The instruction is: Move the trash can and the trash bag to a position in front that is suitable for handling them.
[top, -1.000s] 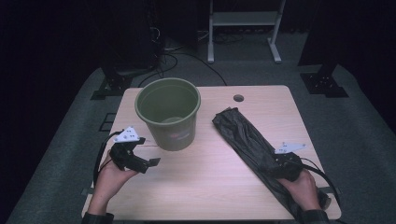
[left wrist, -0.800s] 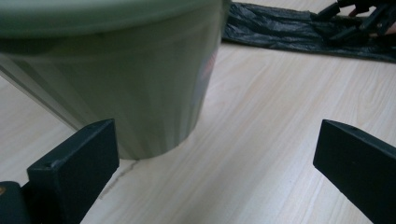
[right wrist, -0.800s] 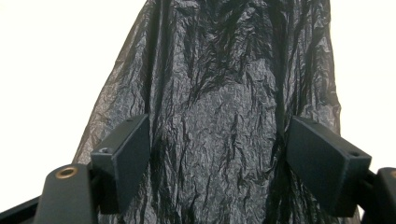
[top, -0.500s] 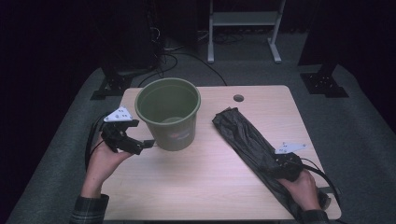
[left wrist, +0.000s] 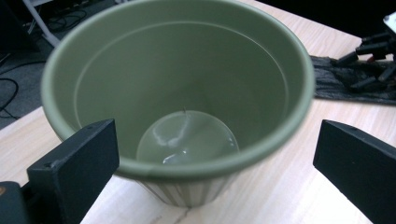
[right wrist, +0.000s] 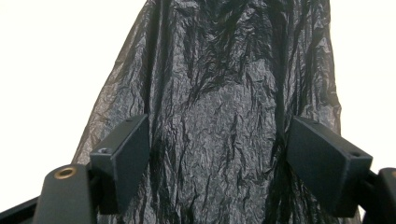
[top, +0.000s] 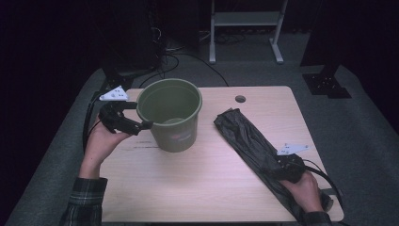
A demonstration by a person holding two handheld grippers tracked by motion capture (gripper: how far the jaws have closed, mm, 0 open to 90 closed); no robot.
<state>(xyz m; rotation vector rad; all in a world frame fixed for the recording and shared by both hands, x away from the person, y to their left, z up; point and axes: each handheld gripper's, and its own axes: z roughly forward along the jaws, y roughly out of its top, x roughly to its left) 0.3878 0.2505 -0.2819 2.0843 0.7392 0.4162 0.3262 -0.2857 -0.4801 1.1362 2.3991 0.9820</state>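
An olive-green plastic bucket point(top: 172, 117) stands upright on the wooden table point(top: 188, 188), left of centre. In the left gripper view the bucket point(left wrist: 187, 84) has a bare inside. My left gripper point(top: 138, 117) hovers at the bucket's left side, level with the rim. Its jaws stand wide open point(left wrist: 215, 177) with the near rim ahead of them, and the pads touch nothing. A crumpled black plastic bag point(top: 244, 141) lies flat in a long diagonal strip on the right. My right gripper point(top: 281, 165) rests over its near end, open, with the bag point(right wrist: 219, 93) spread between and beneath the jaws point(right wrist: 224, 163).
A round cable hole point(top: 240, 99) sits near the table's far edge. Beyond the table are dark floor, cables and a white stand point(top: 244, 19). Bare tabletop lies between the bucket and the bag and along the front edge.
My left gripper has lifted from the tabletop and moved back along the bucket's left side up to rim height. The right gripper and the bag have stayed put.
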